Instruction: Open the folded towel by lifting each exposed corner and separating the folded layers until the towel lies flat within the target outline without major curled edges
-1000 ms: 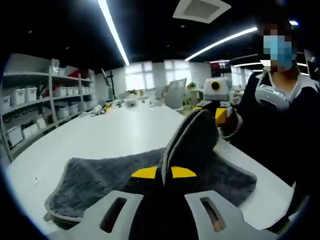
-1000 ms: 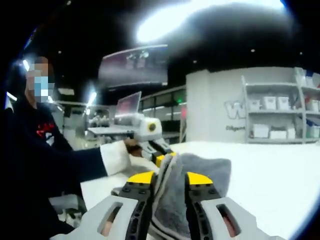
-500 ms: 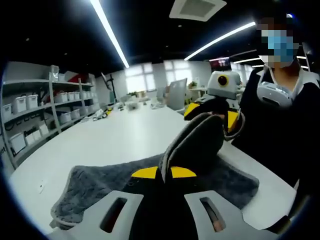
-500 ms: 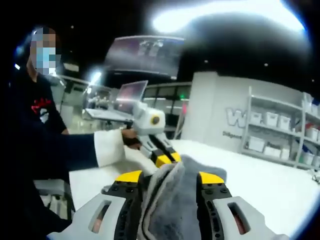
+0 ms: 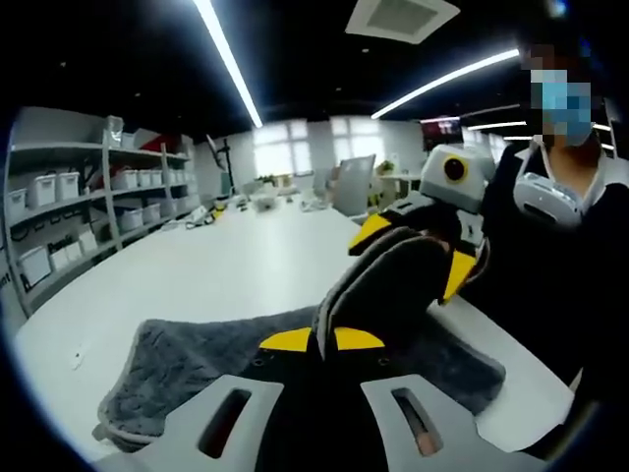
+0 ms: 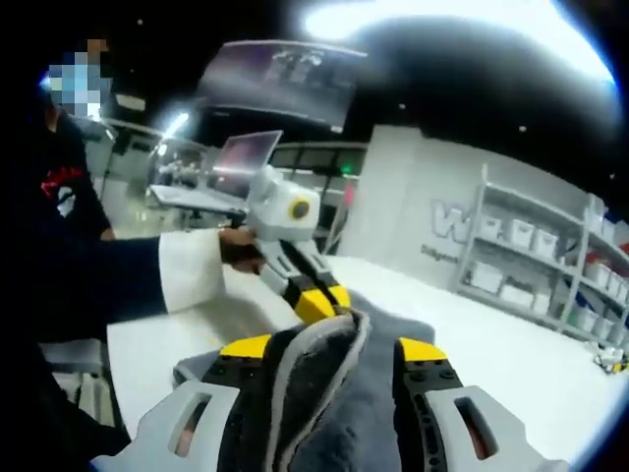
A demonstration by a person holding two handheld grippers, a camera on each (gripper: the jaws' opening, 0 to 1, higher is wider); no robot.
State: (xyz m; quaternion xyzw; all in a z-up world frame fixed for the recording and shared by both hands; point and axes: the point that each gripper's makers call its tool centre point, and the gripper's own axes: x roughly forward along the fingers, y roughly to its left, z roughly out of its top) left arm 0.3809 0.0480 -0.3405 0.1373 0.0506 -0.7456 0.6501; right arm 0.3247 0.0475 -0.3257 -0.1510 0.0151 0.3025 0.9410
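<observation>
A grey towel (image 5: 197,359) lies on the white table (image 5: 197,275), with one edge lifted into a raised fold (image 5: 388,285). My left gripper (image 5: 322,340) is shut on the near end of that fold, its yellow tips pressed together. At the far end the right gripper (image 5: 413,248) straddles the fold with its yellow tips spread. In the right gripper view my right gripper (image 6: 332,350) holds its jaws well apart, and the bunched towel (image 6: 324,403) sits between them. Beyond it, a hand with a white cuff holds the left gripper (image 6: 319,300) on the towel.
A person in dark clothes (image 5: 550,256) stands close at the table's right edge. Shelves with white bins (image 5: 59,197) line the left wall, and more shelves (image 6: 550,256) stand behind the table. Small items (image 5: 260,202) lie at the table's far end.
The right gripper's jaws have spread wider around the towel fold over the last second. The left gripper stays clamped on the lifted edge. Both cameras shifted slightly.
</observation>
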